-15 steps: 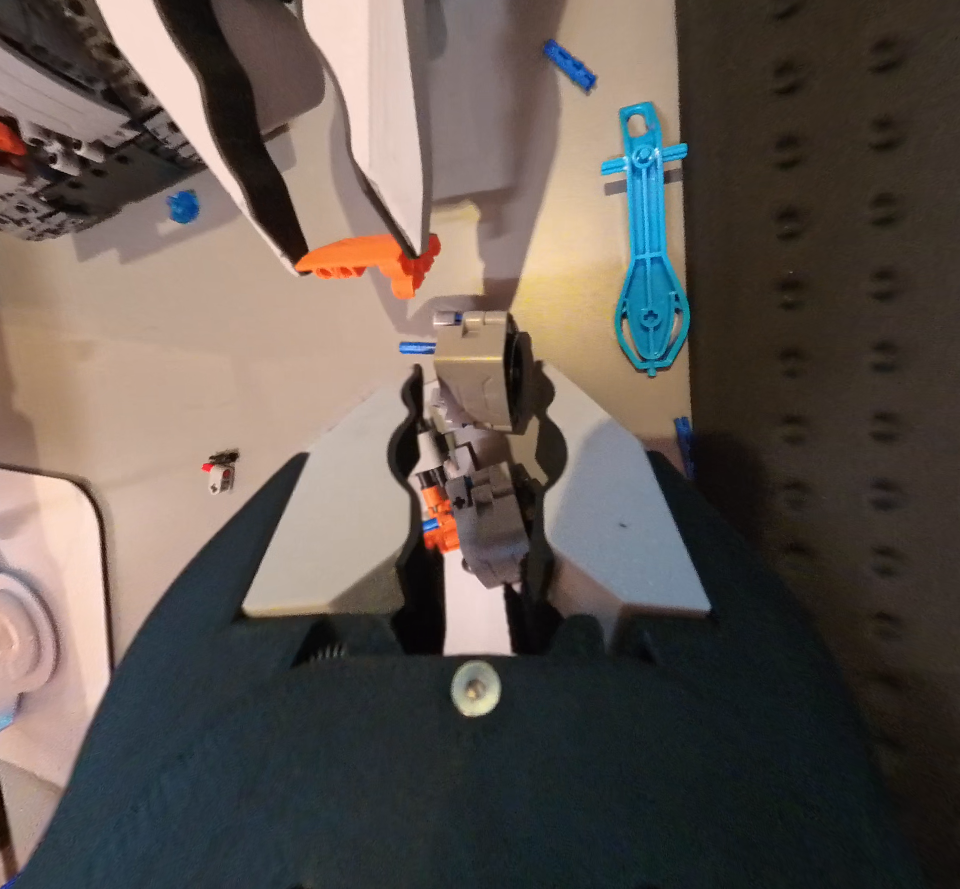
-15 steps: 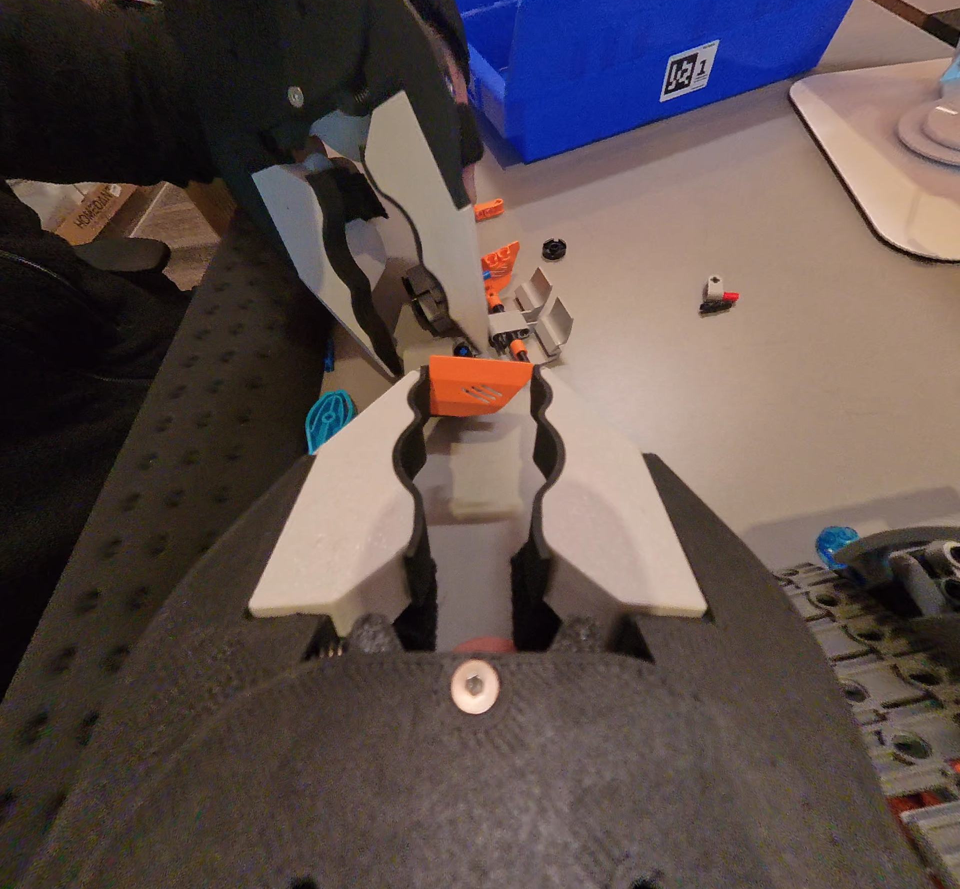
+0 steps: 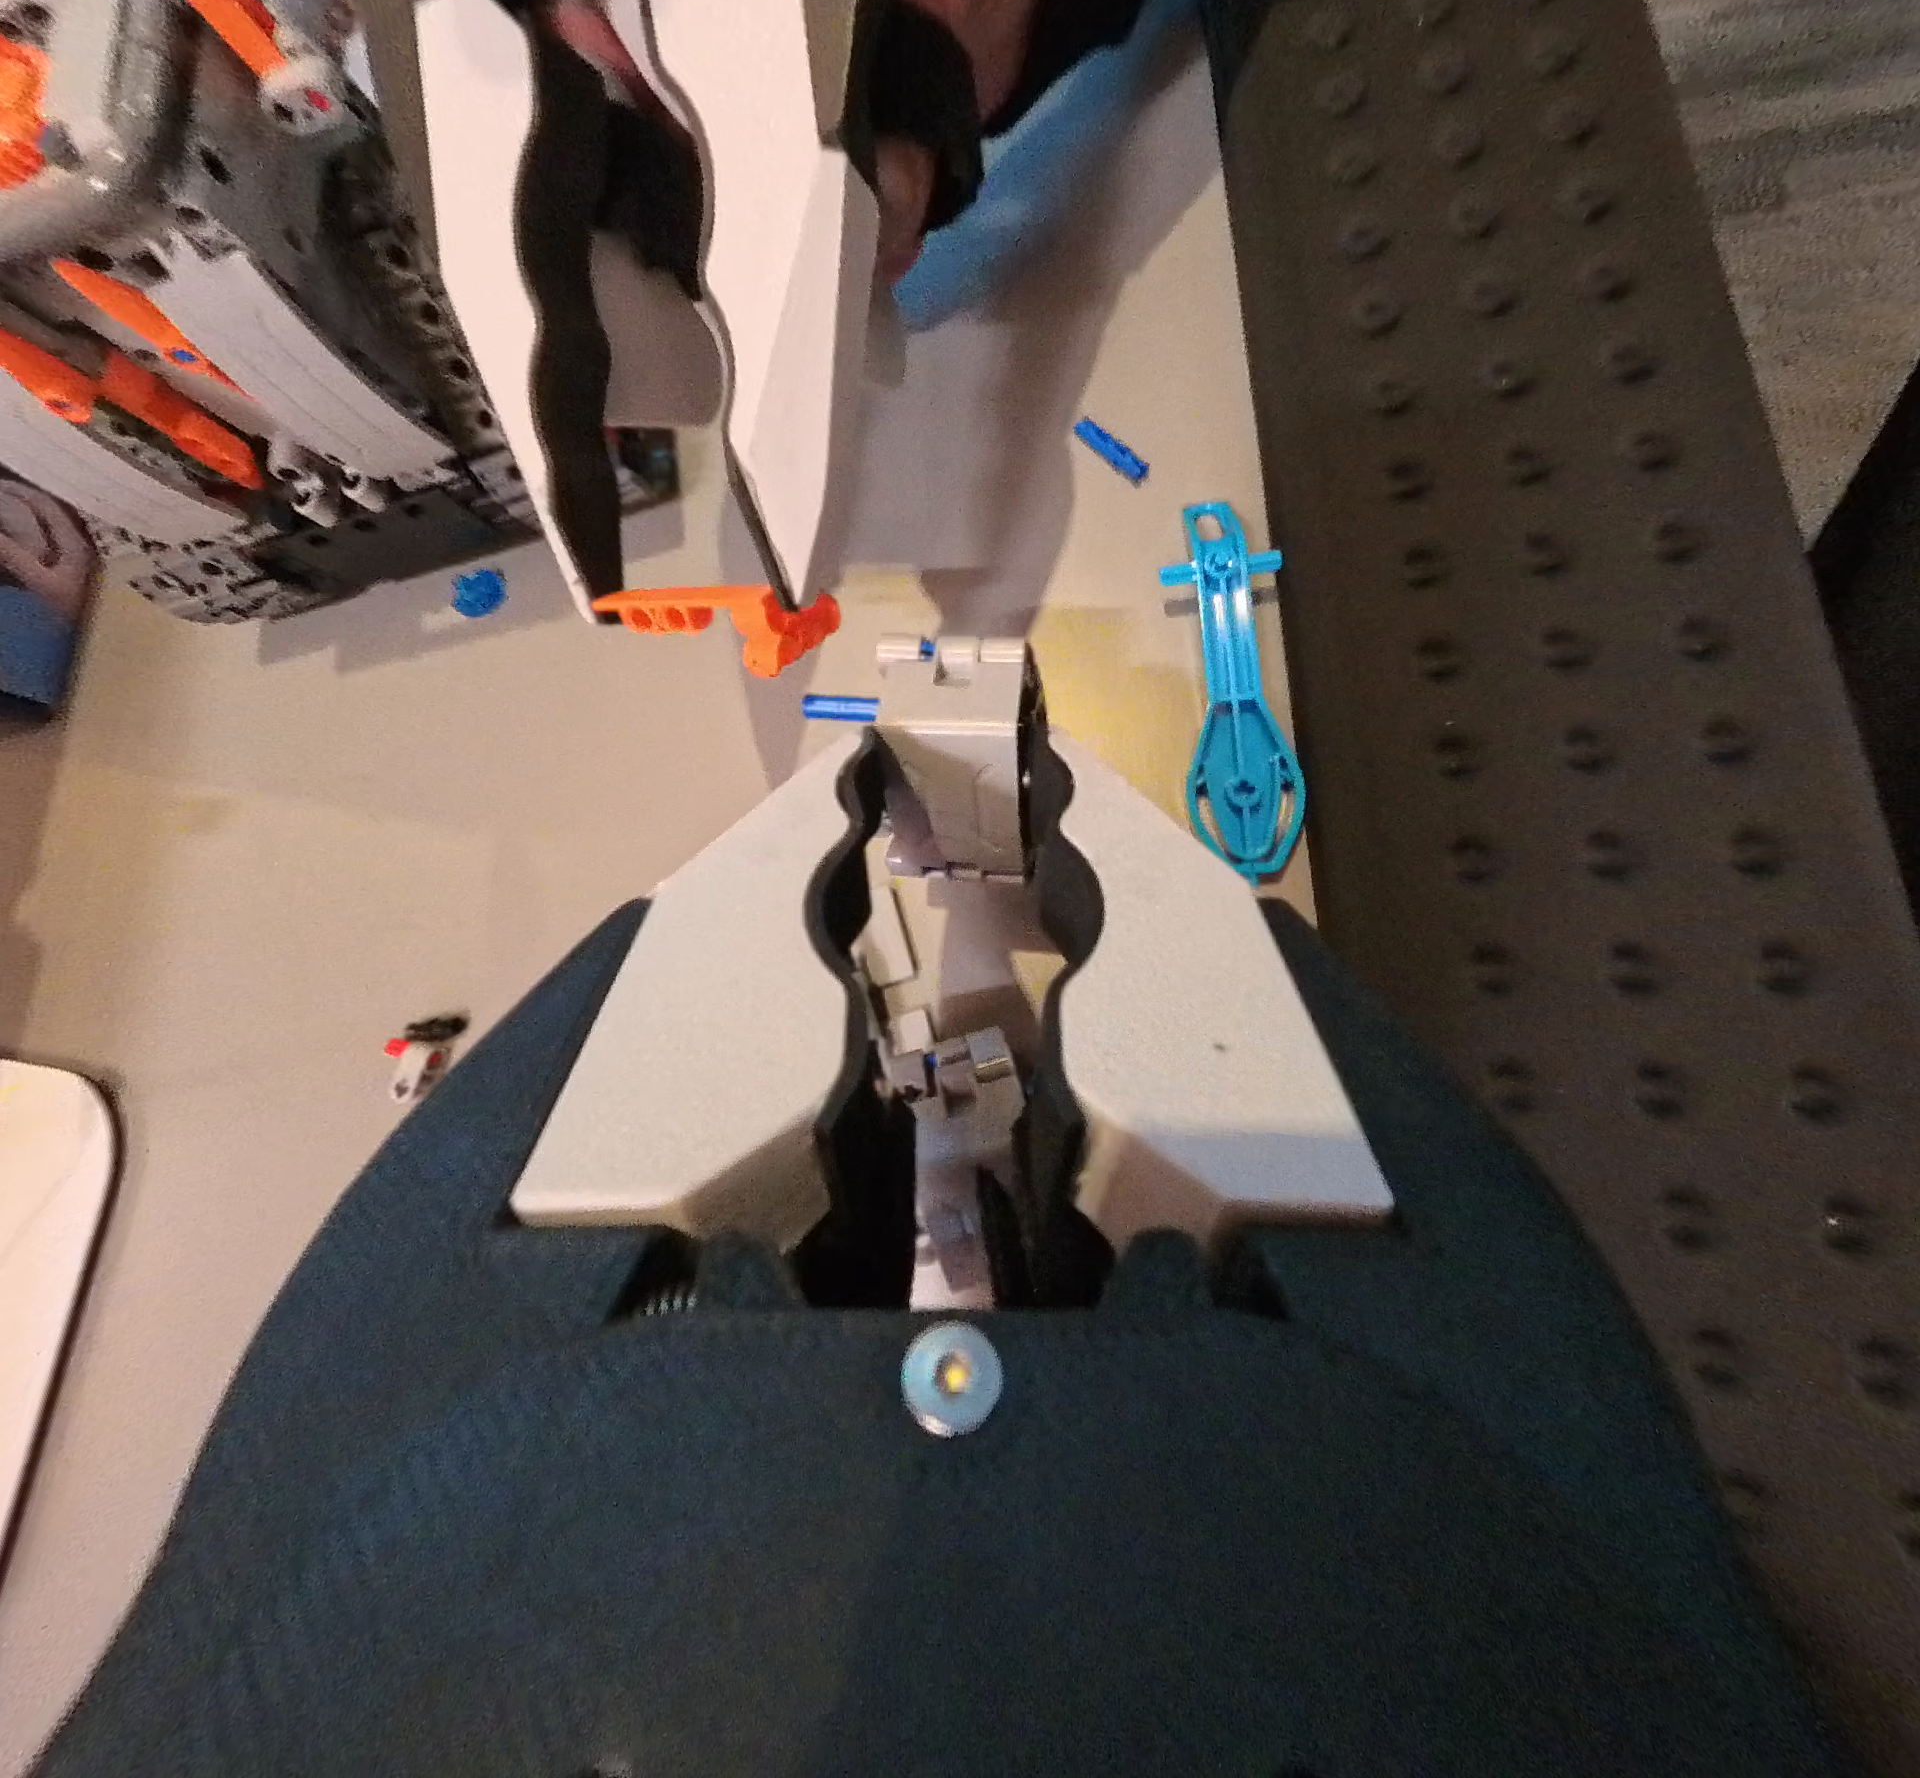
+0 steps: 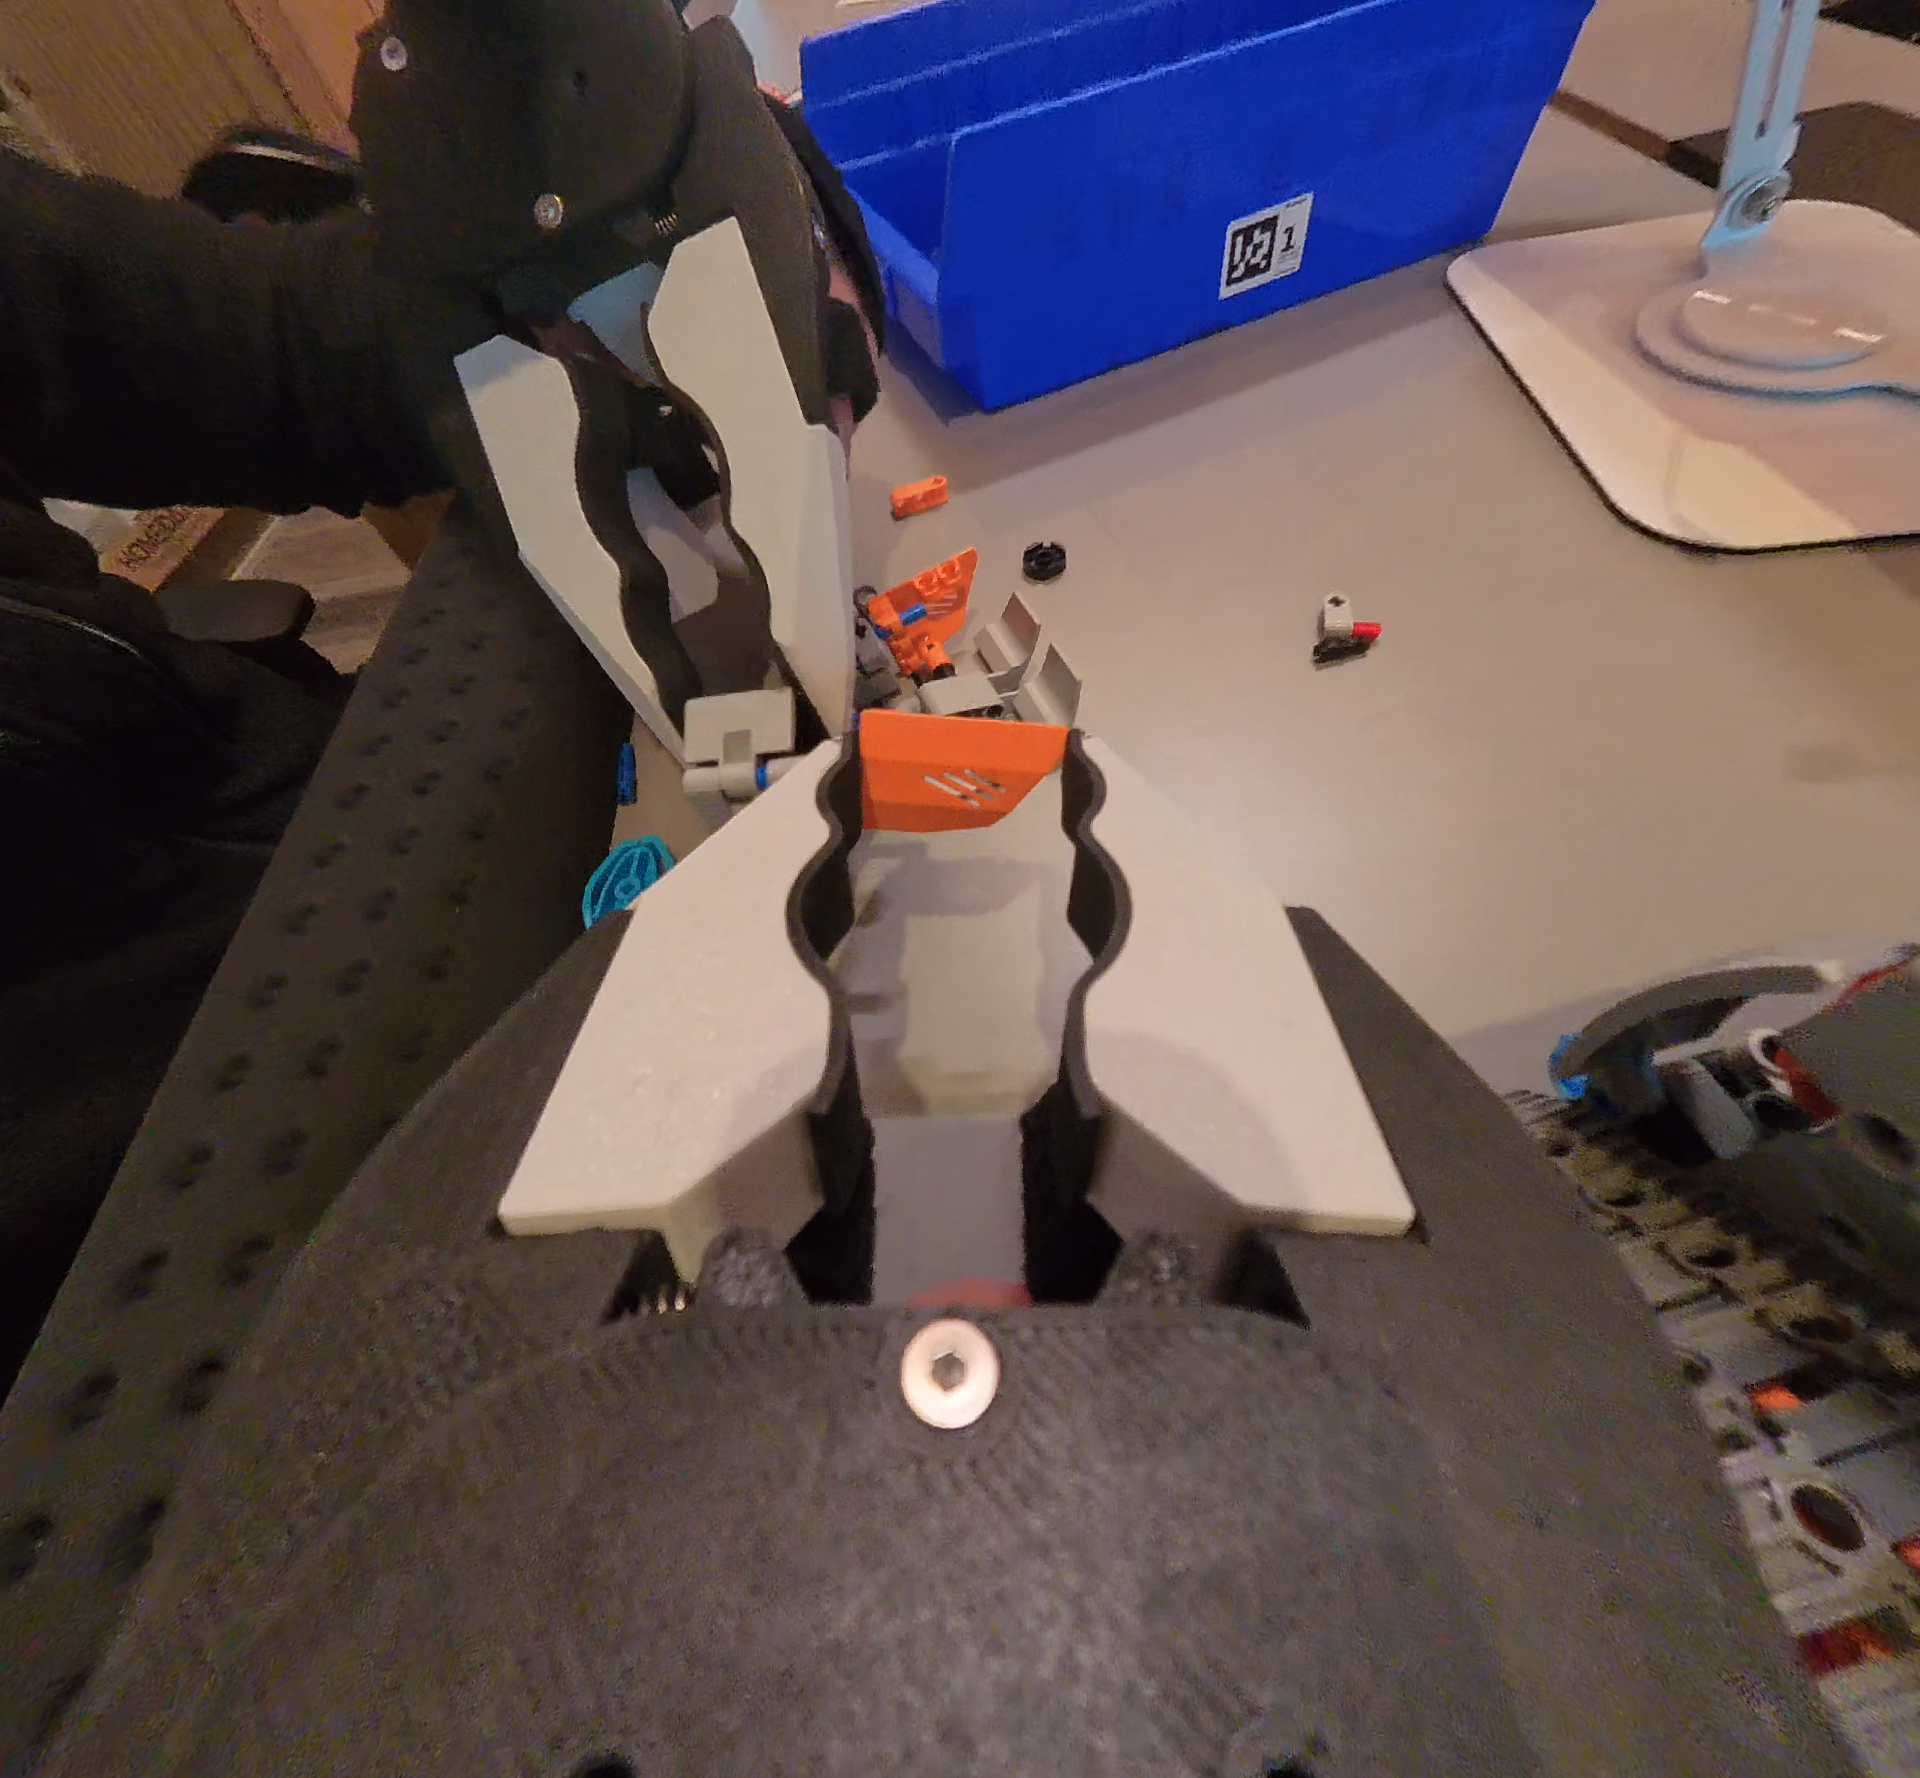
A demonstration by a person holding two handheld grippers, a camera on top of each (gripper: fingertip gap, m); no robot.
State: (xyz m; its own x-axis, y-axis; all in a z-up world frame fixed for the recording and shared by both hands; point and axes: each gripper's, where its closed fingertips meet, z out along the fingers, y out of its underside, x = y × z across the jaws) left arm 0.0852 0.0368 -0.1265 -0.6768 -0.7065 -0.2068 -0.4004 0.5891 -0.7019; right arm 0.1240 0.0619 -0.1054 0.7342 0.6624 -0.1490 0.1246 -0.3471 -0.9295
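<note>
While both grips hold: the two pieces hang just apart.
Left gripper [image 3: 951, 772]: closed on a grey block [image 3: 961, 783], just beside the blue bin [image 4: 1195, 170].
Right gripper [image 4: 961, 772]: pinching an orange panel [image 4: 951, 778] at its tips.
Risk: the panel probably twists loose, since only its edges are held.

Left wrist view: brick assembly [image 3: 961, 783] at centre, between the left gripper [image 3: 956, 741] fingers. Panel piece [image 3: 717, 611] just above-left, pinched at the right gripper [image 3: 691, 590] tips. Paddle-shaped part [image 3: 1242, 700] right of centre on table [image 3: 312, 845], beside perforated board [image 3: 1558, 689]. Right wrist view: bin [image 4: 1195, 139] upper centre; stand base [image 4: 1714, 378] upper right.
</note>
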